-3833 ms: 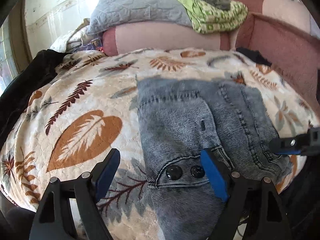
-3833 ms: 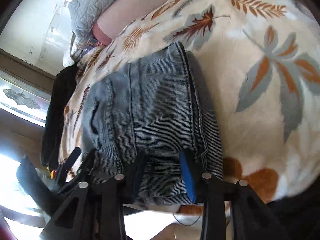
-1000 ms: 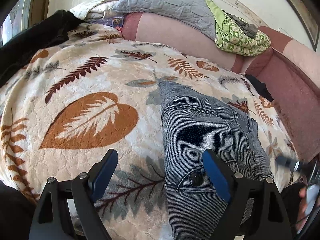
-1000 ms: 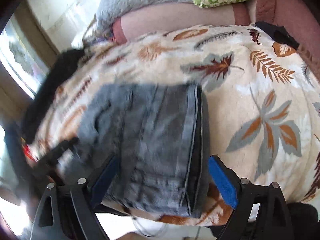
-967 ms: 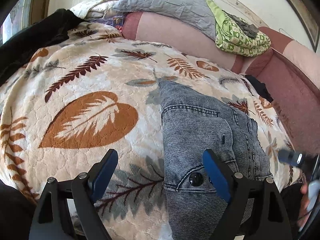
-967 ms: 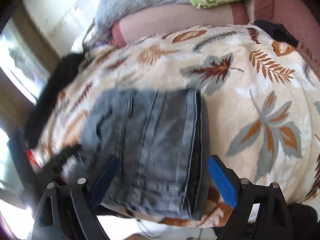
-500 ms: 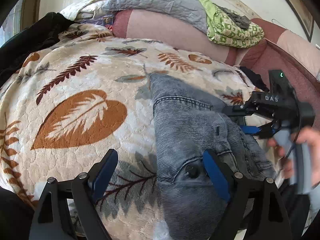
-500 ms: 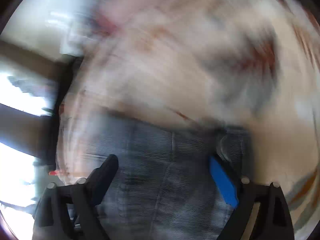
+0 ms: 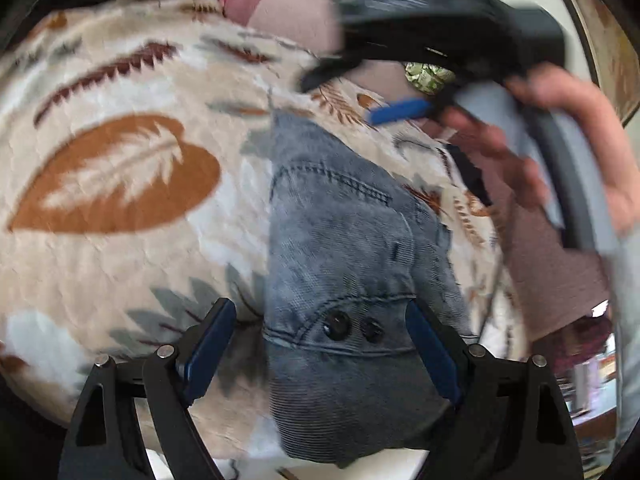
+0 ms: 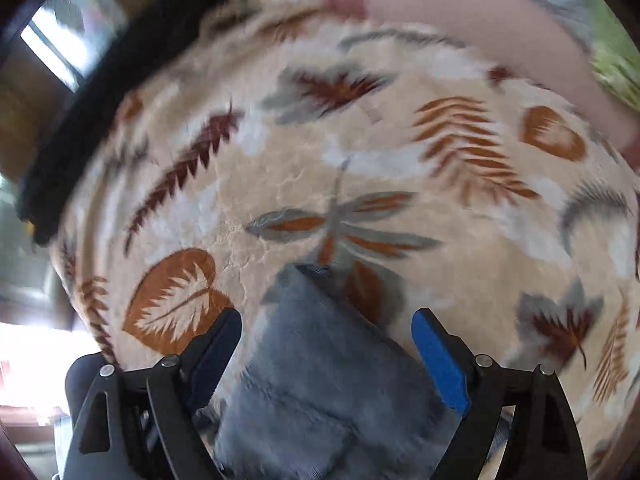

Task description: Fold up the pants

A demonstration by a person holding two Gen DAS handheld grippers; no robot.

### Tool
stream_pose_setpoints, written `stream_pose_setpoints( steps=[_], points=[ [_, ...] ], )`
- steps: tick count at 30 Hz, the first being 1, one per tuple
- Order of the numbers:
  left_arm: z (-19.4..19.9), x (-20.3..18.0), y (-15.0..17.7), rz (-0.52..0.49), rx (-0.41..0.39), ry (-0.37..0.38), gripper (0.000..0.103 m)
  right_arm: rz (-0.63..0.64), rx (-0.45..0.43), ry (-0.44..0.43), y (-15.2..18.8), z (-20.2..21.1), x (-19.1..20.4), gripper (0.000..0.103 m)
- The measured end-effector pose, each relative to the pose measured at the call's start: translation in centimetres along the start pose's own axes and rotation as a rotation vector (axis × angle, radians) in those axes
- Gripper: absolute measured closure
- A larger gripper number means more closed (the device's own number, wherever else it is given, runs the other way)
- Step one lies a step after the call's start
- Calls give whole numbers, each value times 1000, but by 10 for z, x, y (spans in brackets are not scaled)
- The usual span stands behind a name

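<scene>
Your left gripper point(image 9: 320, 344) stood wide apart, its blue pads on either side of the waistband end of the pants point(image 9: 352, 264) with nothing pinched between them. The pants lay folded into a narrow grey-denim bundle on the leaf-print blanket point(image 9: 120, 200), running away from you toward the far cushions, with two dark buttons point(image 9: 354, 326) showing just beyond your pads at the near end. The near edge of the denim drooped over the edge of the blanket.

Your right gripper point(image 10: 326, 344) was also spread wide and gripped nothing; it hovered above the far end of the folded pants point(image 10: 320, 380), whose corner pointed out toward a grey-and-orange leaf motif on the blanket point(image 10: 400, 160). In the left wrist view you held that same right gripper point(image 9: 400, 110) above the far end of the bundle, one blue pad visible, and your right hand point(image 9: 560, 152) was wrapped around its handle, all of it smeared by motion blur.

A pink bolster cushion point(image 10: 460, 12) lay along the far edge of the blanket, and a dark garment point(image 10: 100, 100) lay along its left edge. A patch of green patterned fabric point(image 9: 430, 76) showed behind the right gripper.
</scene>
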State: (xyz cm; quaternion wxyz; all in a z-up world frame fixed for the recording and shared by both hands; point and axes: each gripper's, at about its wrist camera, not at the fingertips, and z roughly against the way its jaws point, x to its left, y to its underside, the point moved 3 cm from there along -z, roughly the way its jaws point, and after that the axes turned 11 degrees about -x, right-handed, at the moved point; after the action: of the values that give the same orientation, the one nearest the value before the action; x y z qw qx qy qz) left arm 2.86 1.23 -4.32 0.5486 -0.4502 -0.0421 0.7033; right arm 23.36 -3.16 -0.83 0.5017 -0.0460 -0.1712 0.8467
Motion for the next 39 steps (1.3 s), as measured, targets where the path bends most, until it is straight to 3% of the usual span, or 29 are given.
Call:
stream_pose_setpoints(
  steps=[1, 2, 3, 4, 6, 9, 14, 16, 20, 21, 23, 24, 25, 28, 30, 32, 34, 36, 37, 39],
  points=[
    [-3, 1, 1, 21, 21, 11, 16, 12, 43, 14, 3, -15, -1, 17],
    [-6, 2, 3, 38, 42, 25, 16, 20, 88, 41, 4, -30, -2, 36],
    [-8, 2, 4, 51, 55, 38, 26, 18, 162, 44, 10, -47, -3, 58],
    [-9, 2, 4, 48, 58, 40, 42, 19, 181, 28, 12, -51, -2, 79],
    [-9, 0, 5, 24, 58, 18, 47, 47, 112, 52, 13, -39, 2, 79],
    [-8, -8, 7, -26, 45, 7, 56, -17, -5, 94, 13, -20, -13, 81],
    [-9, -23, 13, -98, 15, -37, 56, -144, -159, 166, 19, 9, -44, 78],
    [-7, -22, 14, -92, 14, -31, 52, -158, -215, 112, 23, 33, -42, 77],
    [1, -14, 11, -51, 4, -15, 46, -184, -242, -37, 54, 64, -36, 53],
    [4, -15, 11, -45, -6, -15, 43, -194, -245, -45, 69, 64, -40, 51],
    [11, -12, 6, -39, -31, 0, 40, -209, -205, 1, 97, 46, -54, 35],
    [13, -12, 3, -38, -46, 4, 37, -204, -161, 64, 114, 30, -68, 34],
    [18, -12, 2, -35, -66, 14, 33, -199, -173, 98, 123, 25, -76, 36],
    [26, -10, -1, -28, -111, 10, 32, -270, -310, -2, 137, 61, -80, 35],
    [27, -8, -3, -41, -130, -16, 32, -297, -406, 10, 151, 93, -77, 35],
    [28, -4, -5, -36, -140, -28, 32, -277, -449, -3, 169, 109, -66, 34],
    [25, 0, -5, -37, -137, -54, 32, -276, -414, 3, 196, 94, -65, 28],
    [17, 5, -2, -37, -107, -69, 32, -228, -272, 66, 226, 48, -69, 25],
    [12, 6, 0, -38, -91, -76, 32, -245, -345, 46, 232, 52, -73, 21],
    [11, 4, 2, -60, -93, -93, 32, -275, -391, 62, 234, 71, -76, 21]
  ],
)
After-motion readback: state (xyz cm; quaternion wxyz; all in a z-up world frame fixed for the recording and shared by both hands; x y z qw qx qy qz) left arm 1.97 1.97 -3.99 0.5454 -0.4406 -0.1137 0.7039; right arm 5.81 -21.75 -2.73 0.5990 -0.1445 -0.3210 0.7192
